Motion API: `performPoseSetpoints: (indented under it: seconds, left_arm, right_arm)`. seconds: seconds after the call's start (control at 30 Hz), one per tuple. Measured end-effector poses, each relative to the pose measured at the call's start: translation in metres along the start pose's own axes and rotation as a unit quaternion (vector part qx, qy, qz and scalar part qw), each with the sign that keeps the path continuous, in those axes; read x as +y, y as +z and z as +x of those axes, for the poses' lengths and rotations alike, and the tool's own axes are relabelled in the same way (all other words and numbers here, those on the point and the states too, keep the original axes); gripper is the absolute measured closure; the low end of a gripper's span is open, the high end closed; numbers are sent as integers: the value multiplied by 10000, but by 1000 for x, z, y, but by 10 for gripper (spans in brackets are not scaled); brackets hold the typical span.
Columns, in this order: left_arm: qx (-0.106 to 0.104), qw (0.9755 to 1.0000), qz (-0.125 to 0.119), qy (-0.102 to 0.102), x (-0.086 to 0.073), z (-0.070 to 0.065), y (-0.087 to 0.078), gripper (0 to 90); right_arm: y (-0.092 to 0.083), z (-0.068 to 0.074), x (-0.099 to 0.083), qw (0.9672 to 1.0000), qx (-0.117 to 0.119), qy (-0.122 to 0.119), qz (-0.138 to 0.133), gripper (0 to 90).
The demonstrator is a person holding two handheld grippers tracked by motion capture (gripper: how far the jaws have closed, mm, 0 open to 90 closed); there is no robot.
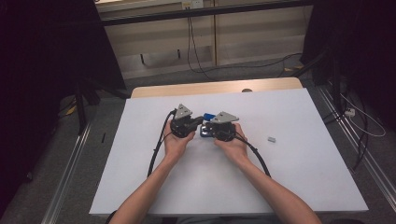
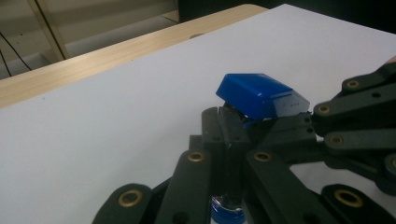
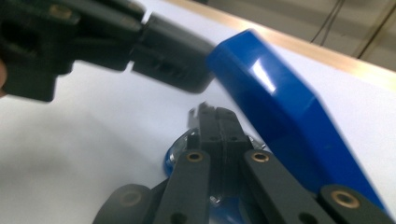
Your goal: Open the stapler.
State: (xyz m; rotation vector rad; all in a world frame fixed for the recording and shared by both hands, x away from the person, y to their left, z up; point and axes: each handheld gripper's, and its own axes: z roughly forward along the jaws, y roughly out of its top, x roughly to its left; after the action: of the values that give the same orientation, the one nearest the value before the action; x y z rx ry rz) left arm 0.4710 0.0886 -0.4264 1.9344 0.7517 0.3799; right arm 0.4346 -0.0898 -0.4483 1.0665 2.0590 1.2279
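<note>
A blue stapler-like thing point(image 1: 208, 116) sits at the middle of the white table point(image 1: 289, 186), its glossy blue top point(image 2: 257, 93) tilted up off a blue and clear base point(image 3: 177, 156). My left gripper point(image 1: 200, 122) and right gripper point(image 1: 208, 126) meet tip to tip at it. In the left gripper view my left gripper point(image 2: 227, 122) is shut, its tips just under the raised top, and the right gripper point(image 2: 285, 125) reaches in from the right. In the right gripper view my right gripper point(image 3: 217, 122) is shut over the base, beside the blue top point(image 3: 280, 121). The left gripper point(image 3: 182, 70) butts against the top's end. Whether either pinches something thin I cannot tell.
A small grey block point(image 1: 272, 138) lies on the white sheet to the right of the hands. A wooden strip point(image 1: 215, 87) runs along the table's far edge. Black cables point(image 1: 156, 149) trail from both grippers toward the near edge. Dark stands flank the table.
</note>
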Motion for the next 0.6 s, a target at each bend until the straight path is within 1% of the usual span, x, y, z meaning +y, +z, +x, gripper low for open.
performPoseSetpoints:
  seconds: [0.07,0.13,0.2,0.23,0.3,0.4,0.43,0.53,0.6]
  left_arm:
    - [-1,10000,-62,-65,2,3,-2,900]
    - [9,10000,-44,-86,2,5,-4,900]
    - [18,9999,10,-101,-1,6,-2,900]
    - [-12,9999,27,-126,-2,6,-1,900]
    - [-37,9998,-7,-189,-2,5,1,900]
    - [-72,9998,-1,-165,-2,3,4,900]
    - [-60,9999,17,-122,-2,3,4,900]
    - [-49,9999,52,-125,-4,4,6,900]
    - [-61,9999,79,-77,-5,5,7,900]
  right_arm:
    - [-1,-1,1,10000,-59,21,-68,900]
    - [-2,-1,1,9999,-84,22,-90,900]
    - [-2,-1,1,9999,-99,11,-93,900]
    - [-3,-2,2,9999,-103,17,-103,900]
    - [-3,-2,2,9999,-96,24,-109,900]
    - [-4,-3,3,9999,-95,29,-120,900]
    - [-4,-3,3,9999,-97,25,-113,900]
    - [-4,-4,2,9999,-98,21,-103,900]
    - [-3,-4,2,9999,-87,48,-90,900]
